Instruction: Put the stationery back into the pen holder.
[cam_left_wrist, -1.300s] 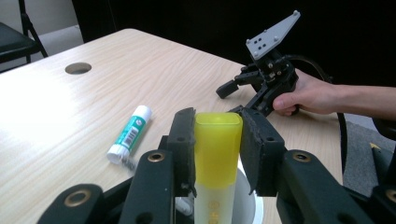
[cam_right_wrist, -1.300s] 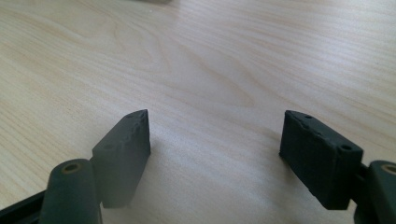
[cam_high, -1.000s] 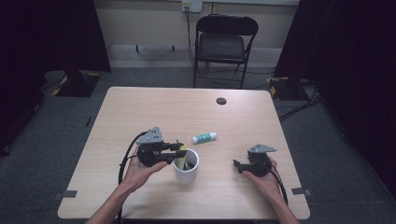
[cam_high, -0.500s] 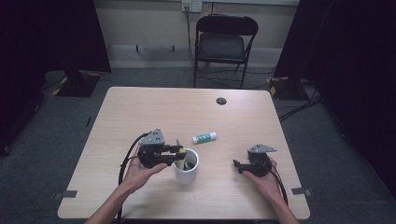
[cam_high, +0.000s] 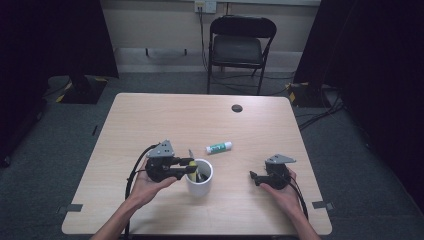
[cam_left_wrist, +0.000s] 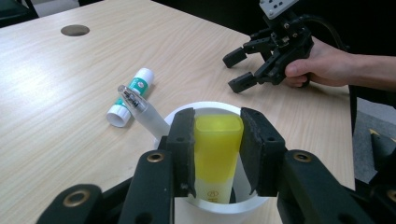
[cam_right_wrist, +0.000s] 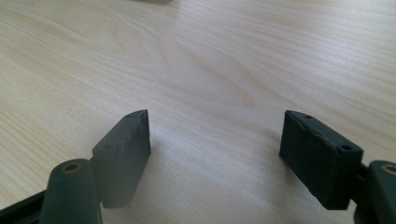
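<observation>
— Yellow plastic, that's the thing in hand?

— Yes. A yellow marker (cam_left_wrist: 217, 149) stands upright in the white cup (cam_left_wrist: 261, 205), and the left gripper (cam_left_wrist: 215, 154) has its jaws on either side of it at the cup's mouth. The pad on one side touches it; on the other I see a thin gap, so I cannot tell whether it is truly clamped.

— Anything else in the cup?

— A clear pen (cam_left_wrist: 142, 114) leans out over the rim, tilted toward the glue stick (cam_left_wrist: 130, 95).

— Where's the cup?

— On the wooden table (cam_high: 150, 120), near the front edge and left of centre. The glue stick lies flat just beyond it, apart from it.

— And the other hand?

— The right gripper (cam_high: 256, 178) rests low over bare wood, well apart from the cup, jaws wide with nothing between them.

— Farther out?

— A dark round hole (cam_high: 237, 108) near the table's far edge, and a black folding chair (cam_high: 240, 47) behind it.
</observation>
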